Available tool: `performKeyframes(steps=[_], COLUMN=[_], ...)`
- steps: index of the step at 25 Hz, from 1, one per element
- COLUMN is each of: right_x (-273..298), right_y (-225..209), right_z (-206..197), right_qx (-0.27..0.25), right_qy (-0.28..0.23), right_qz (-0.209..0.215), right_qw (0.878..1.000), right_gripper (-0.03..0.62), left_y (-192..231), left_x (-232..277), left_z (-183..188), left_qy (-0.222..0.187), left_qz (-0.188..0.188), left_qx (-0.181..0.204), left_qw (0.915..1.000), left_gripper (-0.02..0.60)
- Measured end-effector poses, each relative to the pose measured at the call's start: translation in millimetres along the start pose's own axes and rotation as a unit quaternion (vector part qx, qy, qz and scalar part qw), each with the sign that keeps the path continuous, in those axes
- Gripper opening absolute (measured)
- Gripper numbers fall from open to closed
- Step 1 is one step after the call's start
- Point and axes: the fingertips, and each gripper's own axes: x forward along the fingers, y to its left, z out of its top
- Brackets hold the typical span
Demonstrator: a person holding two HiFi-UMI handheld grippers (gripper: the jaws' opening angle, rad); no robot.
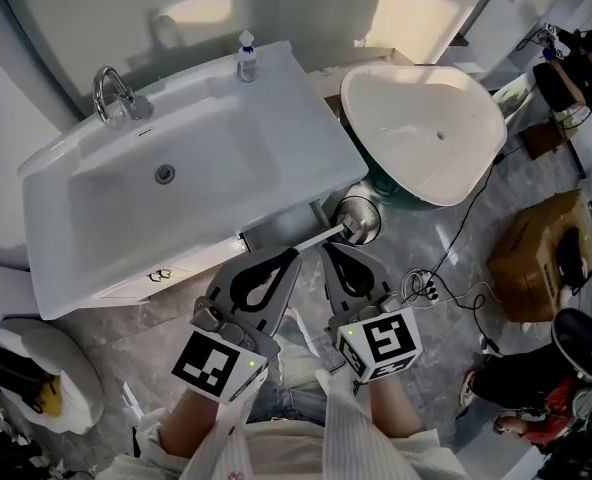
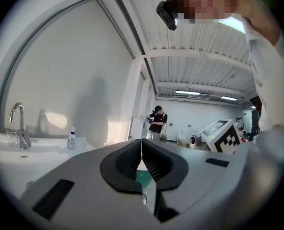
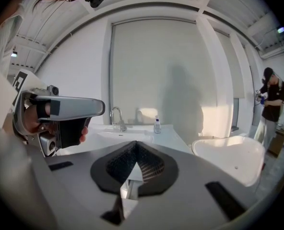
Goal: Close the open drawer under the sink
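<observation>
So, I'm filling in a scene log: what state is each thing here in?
Left gripper: shut, empty.
Right gripper: shut, empty.
Sink: empty, no water in it.
Faucet: off, nothing running.
Drawer: front shows just past the sink's edge; how far out, unclear.
Bottle: upright, top on.
Tub: empty.
</observation>
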Motion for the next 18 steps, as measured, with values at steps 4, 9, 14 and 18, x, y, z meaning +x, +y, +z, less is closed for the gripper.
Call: performKeyframes(steps=[4, 9, 14, 18], right_x=[14, 29, 43, 55], right_y=[-8, -20, -31, -38], right_z=[-20, -55, -93, -131], right_qx=[-0.013, -0.017, -0.017, -0.007], right_qy=[0.013, 0.023, 0.032, 0.047], right_qz=[0.007, 0.016, 0.026, 0.032], right_qw=[1.0, 0.999, 0.999, 0.998], right_gripper=[0.009, 0.009, 0.009, 0.009], left_y=[9, 18, 25, 31], left_x=[10, 21, 29, 38], left_z=[-32, -77, -125, -167], left_qy=[0.018, 0.031, 0.049, 0.068], left_qz=[0.014, 0.029, 0.045, 0.053], left_qx=[-0.006, -0.022, -0.025, -0.027], left_qw=[0.9997, 0.9989, 0.9975, 0.9959], left_gripper=[0.017, 0.017, 0.017, 0.017])
